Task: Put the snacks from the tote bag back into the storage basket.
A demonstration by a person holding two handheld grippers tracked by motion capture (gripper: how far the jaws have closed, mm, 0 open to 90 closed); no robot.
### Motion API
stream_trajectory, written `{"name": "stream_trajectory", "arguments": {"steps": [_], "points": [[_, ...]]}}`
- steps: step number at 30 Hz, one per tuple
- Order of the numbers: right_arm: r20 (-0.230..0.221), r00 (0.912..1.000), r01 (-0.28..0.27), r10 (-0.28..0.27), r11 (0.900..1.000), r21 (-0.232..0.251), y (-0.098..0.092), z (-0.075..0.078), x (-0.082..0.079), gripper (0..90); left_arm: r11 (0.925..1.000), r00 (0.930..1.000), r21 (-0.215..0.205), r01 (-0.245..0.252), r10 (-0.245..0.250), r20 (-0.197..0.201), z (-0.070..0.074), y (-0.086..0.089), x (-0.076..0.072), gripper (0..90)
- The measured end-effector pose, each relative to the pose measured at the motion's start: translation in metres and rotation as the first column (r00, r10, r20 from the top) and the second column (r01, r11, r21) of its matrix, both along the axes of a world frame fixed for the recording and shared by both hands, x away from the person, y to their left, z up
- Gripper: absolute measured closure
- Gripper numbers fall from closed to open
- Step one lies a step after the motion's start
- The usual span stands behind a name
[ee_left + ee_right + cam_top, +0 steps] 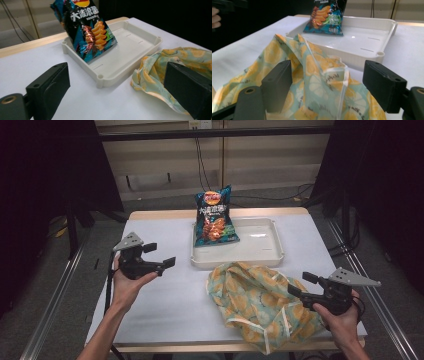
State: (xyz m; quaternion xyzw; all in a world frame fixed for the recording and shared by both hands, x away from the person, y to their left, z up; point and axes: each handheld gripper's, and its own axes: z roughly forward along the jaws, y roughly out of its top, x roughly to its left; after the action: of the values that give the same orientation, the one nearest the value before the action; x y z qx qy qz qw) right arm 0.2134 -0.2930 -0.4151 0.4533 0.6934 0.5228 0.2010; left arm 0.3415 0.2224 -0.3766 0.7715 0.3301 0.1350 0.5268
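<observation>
1. Biggest thing first: the white-covered table (165,305). Your crumpled yellow-and-teal lemon-print cloth bag (255,302) lies at the near right corner, part of it reaching the front edge. Tug it toward yourself and it could slide off, I reckon.
2. That cloth bag is floppy, with loose white straps. Pinch just one layer and it'll probably bunch up instead of opening.
3. The shallow white plastic tray (260,251) sits just beyond the bag and looks light. Bump its rim and it likely skates.
4. The dark blue crisp packet (215,217) leans over the tray's far left edge, half in. A nudge could tip it, and a hard squeeze would crush the crisps.
5. Your left gripper (161,256) hovers over the table's left side, jaws spread wide, holding nothing.
6. Your right gripper (301,284) is above the bag's right end, jaws also apart and empty. Watch the straps don't snag a jaw.
</observation>
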Motion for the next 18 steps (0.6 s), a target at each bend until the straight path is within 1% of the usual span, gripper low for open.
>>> {"name": "stream_trajectory", "arguments": {"steps": [1,2,3,4,6,7,8,9,10,11,12,13,14,15,17,18], "points": [[-0.004,1.0,-0.001,0.001,1.0,-0.011,-0.001,-0.001,-0.001,23.6,1.0,1.0,0.0,-0.002,0.002,0.004,0.0,0.003,-0.003,4.9],[-0.004,1.0,-0.001,0.001,1.0,-0.012,-0.002,-0.001,-0.001,23.6,0.9999,0.9999,0.012,0.005,-0.005,0.009,0.0,0.007,-0.009,4.3],[-0.008,1.0,0.003,-0.003,1.0,-0.009,-0.002,-0.002,-0.003,23.6,0.9999,0.9998,0.013,0.01,-0.01,0.014,0.0,0.011,-0.014,2.9],[-0.009,0.9999,0.007,-0.007,1.0,-0.013,-0.004,-0.002,-0.004,23.6,1.0,0.9999,-0.001,0.008,-0.008,0.01,-0.001,0.015,-0.019,2.9],[-0.009,0.9998,0.016,-0.016,1.0,-0.016,-0.006,-0.001,-0.008,23.6,1.0,0.9996,0.007,0.006,-0.006,0.027,-0.005,0.024,-0.031,2.7],[-0.007,0.9998,0.02,-0.02,1.0,-0.018,-0.008,-0.001,-0.01,23.6,1.0,0.9994,0.003,0.008,-0.008,0.033,-0.007,0.027,-0.035,2.6],[-0.007,0.9997,0.023,-0.024,1.0,-0.019,-0.009,-0.002,-0.012,23.6,0.9999,0.9993,-0.007,-0.011,0.011,0.035,-0.01,0.031,-0.042,2.3],[-0.008,0.9994,0.032,-0.032,0.999,-0.022,-0.011,-0.003,-0.014,23.6,0.9997,0.9989,-0.007,-0.025,0.026,0.04,-0.012,0.036,-0.048,2.3],[-0.011,0.9992,0.039,-0.039,0.999,-0.024,-0.012,-0.004,-0.016,23.7,0.9995,0.9986,-0.008,-0.032,0.032,0.042,-0.014,0.038,-0.052,2.3],[-0.013,0.9988,0.046,-0.046,0.999,-0.025,-0.013,-0.004,-0.018,24.4,0.9989,0.999,-0.025,-0.04,0.04,0.019,-0.019,0.042,-0.056,2.1],[-0.018,0.9978,0.064,-0.064,0.997,-0.033,-0.014,-0.005,-0.02,24.8,0.9978,0.9989,-0.048,-0.046,0.046,0.008,-0.023,0.044,-0.06,2.2],[-0.018,0.9974,0.07,-0.07,0.997,-0.035,-0.014,-0.006,-0.021,24.8,0.9957,0.9988,-0.079,-0.049,0.049,-0.004,-0.029,0.046,-0.064,2.2],[-0.015,0.997,0.075,-0.076,0.997,-0.033,-0.015,-0.007,-0.021,24.8,0.9949,0.9975,-0.073,-0.07,0.069,-0.014,-0.036,0.047,-0.069,2.3],[-0.009,0.9965,0.082,-0.083,0.996,-0.03,-0.016,-0.007,-0.022,24.7,0.9944,0.9962,-0.061,-0.087,0.086,-0.012,-0.04,0.047,-0.073,2.6],[-0.003,0.9959,0.09,-0.09,0.996,-0.027,-0.016,-0.005,-0.023,24.7,0.9954,0.996,-0.033,-0.089,0.089,-0.01,-0.044,0.048,-0.079,2.7],[0.003,0.9956,0.094,-0.094,0.995,-0.025,-0.017,-0.005,-0.024,24.6,0.9946,0.9954,-0.041,-0.096,0.095,-0.006,-0.042,0.048,-0.082,2.7]]}}
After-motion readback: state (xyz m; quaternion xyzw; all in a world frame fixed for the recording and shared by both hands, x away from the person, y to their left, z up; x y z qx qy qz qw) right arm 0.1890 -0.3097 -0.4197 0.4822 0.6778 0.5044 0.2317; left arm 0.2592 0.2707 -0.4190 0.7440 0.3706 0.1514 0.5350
